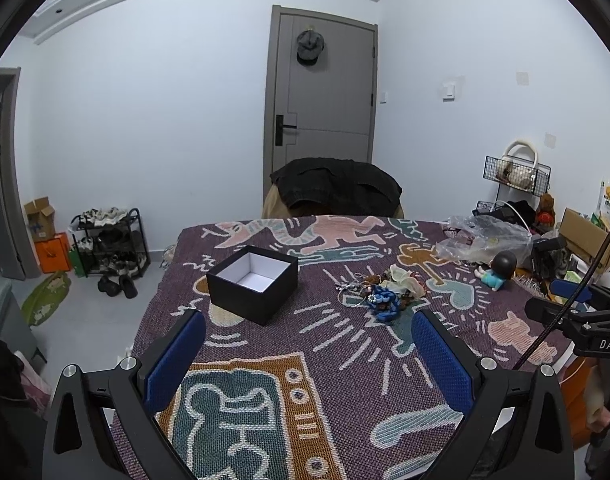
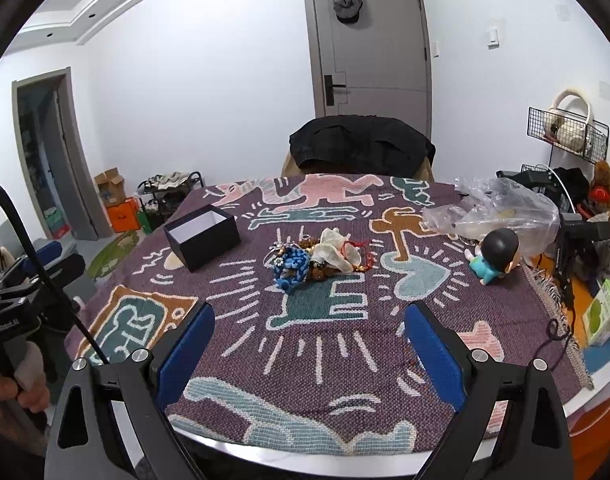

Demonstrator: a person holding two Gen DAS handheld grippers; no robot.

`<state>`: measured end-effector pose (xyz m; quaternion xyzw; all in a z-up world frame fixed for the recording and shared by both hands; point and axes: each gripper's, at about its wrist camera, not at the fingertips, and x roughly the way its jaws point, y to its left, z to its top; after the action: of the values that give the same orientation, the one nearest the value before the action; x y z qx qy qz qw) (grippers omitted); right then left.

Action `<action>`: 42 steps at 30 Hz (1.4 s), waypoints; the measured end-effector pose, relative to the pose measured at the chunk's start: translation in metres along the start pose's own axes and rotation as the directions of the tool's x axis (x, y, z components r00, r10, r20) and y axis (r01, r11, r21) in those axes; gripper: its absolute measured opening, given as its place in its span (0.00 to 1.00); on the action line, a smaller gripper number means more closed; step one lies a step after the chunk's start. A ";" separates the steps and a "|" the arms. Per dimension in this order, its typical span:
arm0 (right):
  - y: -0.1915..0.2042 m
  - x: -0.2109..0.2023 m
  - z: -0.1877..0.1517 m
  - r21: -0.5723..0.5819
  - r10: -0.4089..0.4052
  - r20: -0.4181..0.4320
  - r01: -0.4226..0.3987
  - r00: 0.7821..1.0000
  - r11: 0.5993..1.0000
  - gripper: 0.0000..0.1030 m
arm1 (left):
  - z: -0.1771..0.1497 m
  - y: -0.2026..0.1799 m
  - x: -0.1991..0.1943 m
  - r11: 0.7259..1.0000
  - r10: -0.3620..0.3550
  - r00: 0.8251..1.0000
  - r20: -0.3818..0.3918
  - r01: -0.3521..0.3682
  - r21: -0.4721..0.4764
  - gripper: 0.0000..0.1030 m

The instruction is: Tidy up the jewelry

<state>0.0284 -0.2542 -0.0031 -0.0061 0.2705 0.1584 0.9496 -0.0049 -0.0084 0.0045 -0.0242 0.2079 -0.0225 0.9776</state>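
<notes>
We hold both grippers back from the bench, w/ nothing in them: left gripper (image 1: pixel 309 344) jaws wide apart, right gripper (image 2: pixel 309 336) jaws wide apart too. The jewelry pile (image 2: pixel 319 258) sits mid-cloth, just right of the open black box (image 2: pixel 201 236). It's all tangled, so grabbing one bit may drag the rest. Can't tell single pieces apart; box bottom mostly hidden.

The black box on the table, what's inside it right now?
The black box is open, showing white inner walls and a bare white floor. Its near wall hides the front strip of the floor. The jewelry pile lies outside it.
</notes>
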 end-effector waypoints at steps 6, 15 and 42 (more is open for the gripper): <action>0.001 -0.002 0.003 -0.002 -0.001 0.011 0.001 1.000 1.000 0.93 | 0.001 -0.002 -0.002 1.000 -0.001 1.000 0.003 0.001 0.010 1.00; 0.001 -0.002 0.002 -0.006 -0.002 0.013 0.002 1.000 1.000 0.93 | 0.000 -0.001 -0.001 1.000 -0.004 1.000 0.003 0.004 0.004 1.00; -0.001 0.000 0.000 0.000 -0.011 0.008 0.011 1.000 1.000 0.93 | -0.003 0.000 0.002 1.000 -0.003 1.000 -0.005 0.003 -0.003 1.00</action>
<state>0.0288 -0.2551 -0.0035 -0.0068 0.2664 0.1531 0.9516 -0.0048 -0.0087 0.0007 -0.0260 0.2104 -0.0238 0.9770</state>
